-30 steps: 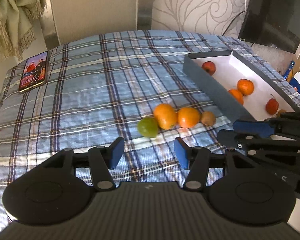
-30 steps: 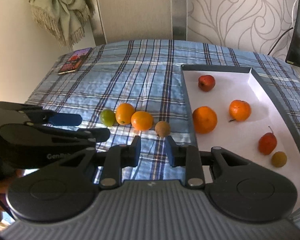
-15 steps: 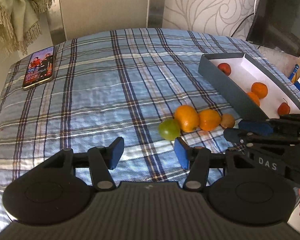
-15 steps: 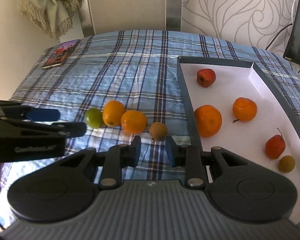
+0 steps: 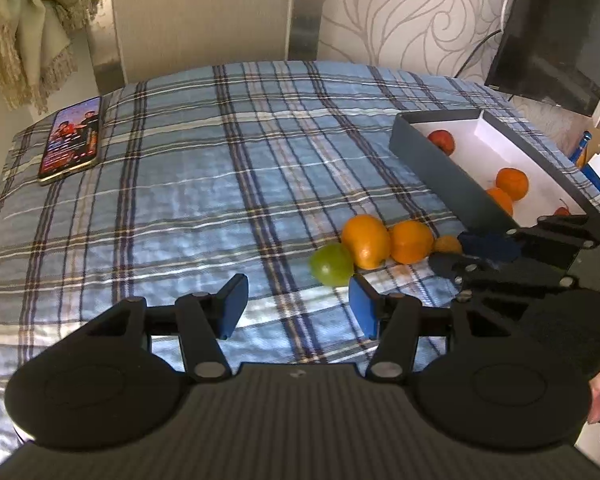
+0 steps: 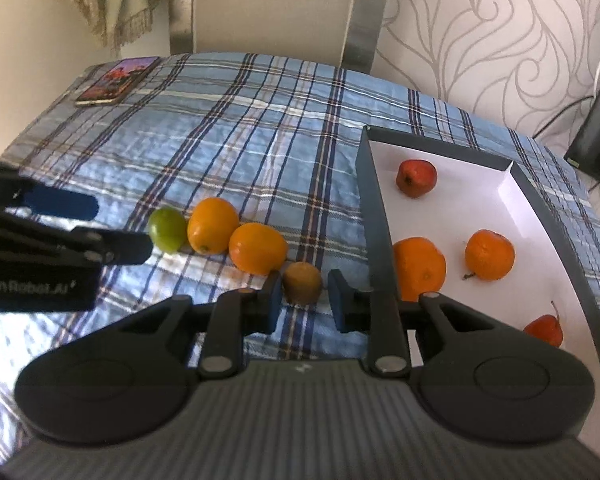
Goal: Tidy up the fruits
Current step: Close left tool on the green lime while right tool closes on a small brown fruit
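Four fruits lie in a row on the plaid cloth: a green one [image 5: 332, 264] [image 6: 167, 229], two oranges [image 5: 367, 241] [image 5: 412, 241] [image 6: 213, 230] [image 6: 257, 248] and a small brown fruit [image 6: 302, 282] [image 5: 446, 245]. My right gripper [image 6: 304, 300] [image 5: 452, 252] has its tips on either side of the brown fruit, and its jaws are closing; a sliver of gap still shows. My left gripper [image 5: 297, 306] is open and empty, just short of the green fruit. A grey box [image 6: 374, 216] [image 5: 440, 168] with a white floor holds several red and orange fruits.
A phone [image 5: 71, 143] [image 6: 117, 80] lies at the far left corner of the cloth. A fringed cloth [image 5: 27, 28] hangs on the wall behind. A dark screen [image 5: 560, 40] stands at the back right. The box wall is right beside my right gripper's right finger.
My right gripper has moved forward and down, and the brown fruit now sits between its tips. The left gripper's view has shifted slightly, its jaws unchanged.
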`<state>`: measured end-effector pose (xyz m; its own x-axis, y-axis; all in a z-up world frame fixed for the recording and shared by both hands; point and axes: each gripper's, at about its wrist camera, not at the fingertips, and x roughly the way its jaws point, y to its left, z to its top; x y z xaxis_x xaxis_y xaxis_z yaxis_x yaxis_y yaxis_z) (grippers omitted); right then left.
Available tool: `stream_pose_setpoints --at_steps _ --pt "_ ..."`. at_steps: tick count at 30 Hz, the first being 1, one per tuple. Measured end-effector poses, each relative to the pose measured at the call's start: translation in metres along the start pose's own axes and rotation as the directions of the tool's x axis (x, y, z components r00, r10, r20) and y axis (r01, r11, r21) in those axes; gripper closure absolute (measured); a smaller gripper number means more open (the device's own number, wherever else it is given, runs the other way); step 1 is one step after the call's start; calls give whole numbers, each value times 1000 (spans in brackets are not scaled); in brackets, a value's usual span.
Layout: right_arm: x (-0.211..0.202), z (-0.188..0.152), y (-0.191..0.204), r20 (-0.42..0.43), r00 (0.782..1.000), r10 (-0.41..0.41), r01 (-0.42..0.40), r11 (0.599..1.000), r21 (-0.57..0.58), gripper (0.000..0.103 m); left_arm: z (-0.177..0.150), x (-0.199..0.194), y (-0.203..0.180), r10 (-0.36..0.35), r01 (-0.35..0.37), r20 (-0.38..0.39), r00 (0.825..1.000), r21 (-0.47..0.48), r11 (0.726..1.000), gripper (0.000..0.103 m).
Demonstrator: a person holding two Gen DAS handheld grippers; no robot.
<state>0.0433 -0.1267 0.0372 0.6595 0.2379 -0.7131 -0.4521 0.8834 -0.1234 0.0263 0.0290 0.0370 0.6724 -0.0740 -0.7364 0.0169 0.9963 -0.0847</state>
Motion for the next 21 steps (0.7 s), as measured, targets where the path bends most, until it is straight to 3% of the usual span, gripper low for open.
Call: stream_pose_setpoints --at_steps 4,11,14,21 --pt "-3 -3 1 5 1000 16 -16 1000 -8 78 2 4 -6 -14 13 7 1000 20 1000 41" --pt "-24 2 -13 32 996 78 -81 992 95 78 5 23 -10 -10 10 6 1000 41 999 44" --pt "-30 2 -15 35 995 96 -100 988 117 78 6 29 -13 -7 6 10 1000 54 999 49" --pt "-38 5 -18 27 991 133 -136 979 153 78 9 32 -16 6 -7 16 1000 44 999 71"
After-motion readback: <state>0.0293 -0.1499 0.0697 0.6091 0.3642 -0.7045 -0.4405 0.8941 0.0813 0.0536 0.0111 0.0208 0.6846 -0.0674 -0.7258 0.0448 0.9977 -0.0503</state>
